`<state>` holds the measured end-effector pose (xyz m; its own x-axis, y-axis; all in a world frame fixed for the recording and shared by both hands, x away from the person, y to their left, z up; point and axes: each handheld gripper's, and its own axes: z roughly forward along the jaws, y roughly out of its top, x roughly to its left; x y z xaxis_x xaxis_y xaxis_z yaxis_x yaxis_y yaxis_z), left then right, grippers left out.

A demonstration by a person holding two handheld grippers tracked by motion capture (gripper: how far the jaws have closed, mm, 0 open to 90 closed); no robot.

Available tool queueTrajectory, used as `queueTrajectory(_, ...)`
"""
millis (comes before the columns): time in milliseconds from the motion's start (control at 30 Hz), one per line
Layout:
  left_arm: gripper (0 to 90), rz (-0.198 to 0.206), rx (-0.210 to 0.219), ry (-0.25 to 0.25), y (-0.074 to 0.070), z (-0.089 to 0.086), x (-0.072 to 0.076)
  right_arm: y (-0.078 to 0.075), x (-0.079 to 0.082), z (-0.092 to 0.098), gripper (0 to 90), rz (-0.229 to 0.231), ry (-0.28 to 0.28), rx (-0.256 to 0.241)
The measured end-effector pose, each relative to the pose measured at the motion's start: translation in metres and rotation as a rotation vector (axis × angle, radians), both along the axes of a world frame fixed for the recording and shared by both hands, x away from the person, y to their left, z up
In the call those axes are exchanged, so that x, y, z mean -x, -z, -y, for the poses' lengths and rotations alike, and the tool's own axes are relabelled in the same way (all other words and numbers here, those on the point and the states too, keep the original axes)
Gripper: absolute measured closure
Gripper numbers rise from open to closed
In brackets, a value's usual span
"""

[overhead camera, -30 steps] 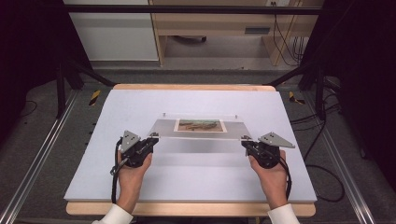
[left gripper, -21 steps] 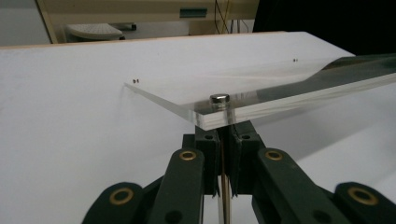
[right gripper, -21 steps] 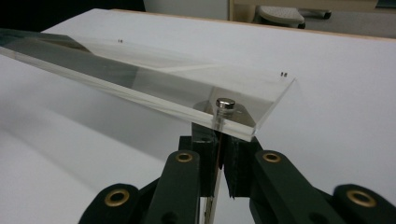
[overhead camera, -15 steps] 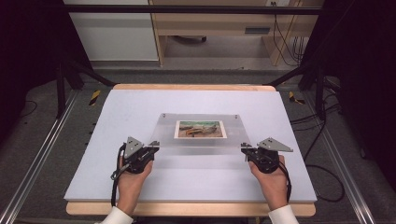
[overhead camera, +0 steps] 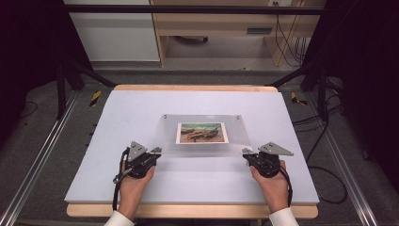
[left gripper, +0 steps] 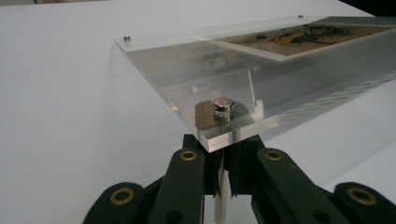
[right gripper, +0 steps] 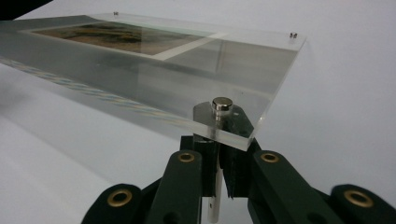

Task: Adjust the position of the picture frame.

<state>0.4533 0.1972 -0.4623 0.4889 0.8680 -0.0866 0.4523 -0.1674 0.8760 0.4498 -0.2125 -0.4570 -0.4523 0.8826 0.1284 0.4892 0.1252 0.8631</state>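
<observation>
A clear acrylic frame (overhead camera: 165,136) holding a picture of boats (overhead camera: 201,133) sits over the middle of the white table top (overhead camera: 117,113). My left gripper (overhead camera: 156,151) grips its near left corner and my right gripper (overhead camera: 245,151) its near right corner. In the left gripper view the jaws (left gripper: 223,161) are shut on a pale post (left gripper: 221,198) under the corner, below a metal stud (left gripper: 222,108). In the right gripper view the jaws (right gripper: 215,156) are shut on a metal post (right gripper: 214,196) under its stud (right gripper: 222,105). The near edge is raised off the table.
The white top rests on a wooden board (overhead camera: 188,210). Metal rails (overhead camera: 42,160) run along both sides. Yellow-and-black tools lie off the far left corner (overhead camera: 95,97) and far right corner (overhead camera: 295,98). Cables trail on the floor at the right (overhead camera: 324,183).
Both grippers have drawn back toward the person with the frame's near corners. The frame now lies flatter, so the picture shows more fully.
</observation>
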Motion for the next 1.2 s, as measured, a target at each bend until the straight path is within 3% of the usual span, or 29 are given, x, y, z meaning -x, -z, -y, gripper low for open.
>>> queueTrajectory(1200,83.8,-0.037,-0.018,0.000,0.010,0.000,-0.001,0.012,-0.002,-0.001,85.1,-0.057,-0.015,0.040)
